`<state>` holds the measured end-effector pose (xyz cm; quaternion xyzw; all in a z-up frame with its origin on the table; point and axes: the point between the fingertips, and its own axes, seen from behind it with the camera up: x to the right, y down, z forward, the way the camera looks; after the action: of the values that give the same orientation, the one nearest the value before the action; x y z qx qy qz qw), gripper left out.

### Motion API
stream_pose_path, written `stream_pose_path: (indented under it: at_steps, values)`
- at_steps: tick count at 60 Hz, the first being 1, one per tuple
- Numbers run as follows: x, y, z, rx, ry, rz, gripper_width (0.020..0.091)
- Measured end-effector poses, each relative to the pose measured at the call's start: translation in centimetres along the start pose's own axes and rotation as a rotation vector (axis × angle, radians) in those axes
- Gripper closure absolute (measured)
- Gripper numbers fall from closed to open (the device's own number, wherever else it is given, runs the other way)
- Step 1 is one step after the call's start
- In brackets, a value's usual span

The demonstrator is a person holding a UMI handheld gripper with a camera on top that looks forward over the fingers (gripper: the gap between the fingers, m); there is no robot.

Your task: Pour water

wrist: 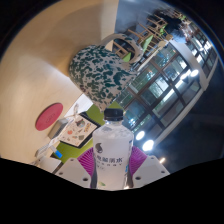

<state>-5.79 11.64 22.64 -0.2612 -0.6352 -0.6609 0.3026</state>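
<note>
A clear plastic water bottle [112, 150] with a white cap and a pale label stands upright between my fingers, and my gripper [112, 163] is shut on it, the purple pads [87, 160] pressing both its sides. The view is strongly tilted. Beyond the bottle stands a white cup [77, 128] with a dark pattern on a table. Its inside cannot be seen from here.
A red round coaster [50, 118] lies on the pale table [35, 70] near the cup. A teal-and-white patterned armchair [98, 72] stands behind it. Lime-green surfaces [92, 112] sit around the cup. Dark windows with lights [165, 85] fill the far side.
</note>
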Motion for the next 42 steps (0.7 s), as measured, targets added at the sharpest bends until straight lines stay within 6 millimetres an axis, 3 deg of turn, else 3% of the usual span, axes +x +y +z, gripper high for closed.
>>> stream_pose_path:
  at_steps: [5, 10, 14, 16, 19, 21, 24, 32, 33, 34, 42]
  values:
    - [0.3, 0.6, -0.3, 0.011, 0.017, 0.043, 0.0696]
    - [1.6, 3.0, -2.3, 0.003, 0.067, 0.221, 0.0693]
    - [3.0, 4.9, -2.5, -0.012, 0.110, 0.556, 0.0694]
    - [3.6, 7.4, -4.1, -0.026, 0.125, 0.751, 0.0694]
    - [3.8, 9.1, -4.1, -0.036, 0.153, 1.072, 0.0693]
    - [3.9, 10.6, -5.7, -0.022, 0.156, 1.280, 0.0692]
    - [3.1, 11.3, -6.6, 0.010, 0.148, 1.611, 0.0693]
    - [-0.7, 9.3, -8.1, 0.094, 0.045, 2.343, 0.0693]
    - [-2.1, 7.8, -7.2, 0.089, 0.020, 2.393, 0.0693]
    - [-1.7, 8.4, -8.1, 0.090, 0.005, 2.417, 0.0691]
    - [-4.0, 5.0, -9.0, 0.114, -0.091, 2.393, 0.0693]
